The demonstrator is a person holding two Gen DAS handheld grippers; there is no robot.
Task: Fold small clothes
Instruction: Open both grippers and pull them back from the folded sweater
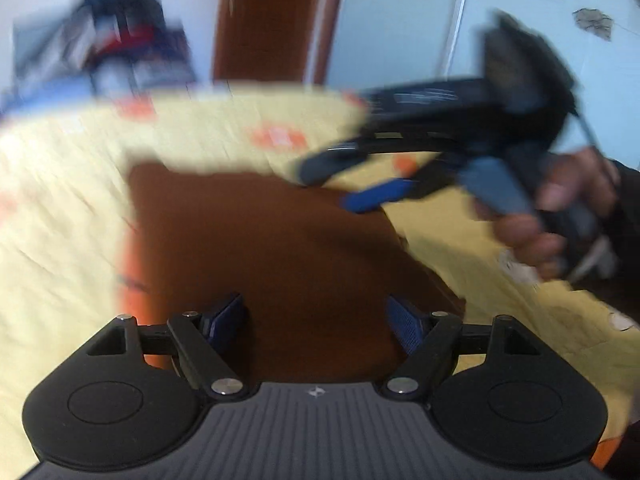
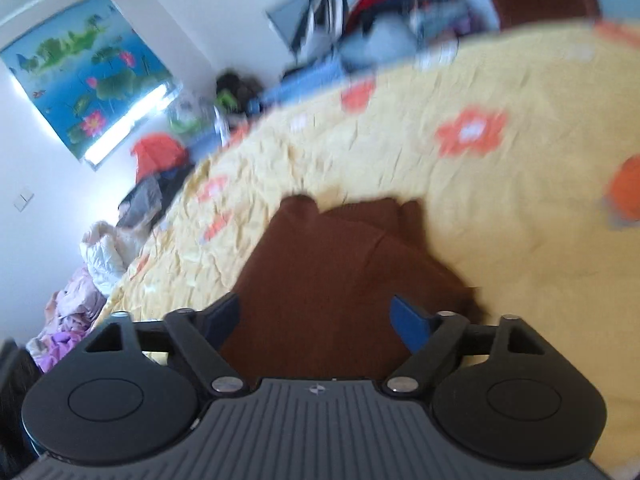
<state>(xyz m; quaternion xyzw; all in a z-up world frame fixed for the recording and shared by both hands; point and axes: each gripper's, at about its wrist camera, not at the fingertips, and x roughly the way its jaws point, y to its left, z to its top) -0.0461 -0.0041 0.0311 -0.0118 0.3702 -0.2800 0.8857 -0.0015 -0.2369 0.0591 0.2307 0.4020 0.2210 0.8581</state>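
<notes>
A brown garment [image 1: 272, 256] lies flat on a yellow bedspread with orange flowers [image 1: 60, 220]. My left gripper [image 1: 316, 316] is open and empty just above the garment's near part. My right gripper [image 1: 340, 184] shows in the left wrist view at the garment's far right edge, open, held by a hand [image 1: 560, 216]. In the right wrist view the garment [image 2: 336, 264] lies folded with a sleeve end at its far edge, and my right gripper [image 2: 316, 316] is open above it. Both views are blurred by motion.
The yellow bedspread [image 2: 460, 160] covers the bed all around the garment. Piles of clothes [image 2: 380, 4] sit beyond the bed's far edge, and more laundry [image 2: 96, 264] lies at its left. A brown door [image 1: 272, 20] stands behind the bed.
</notes>
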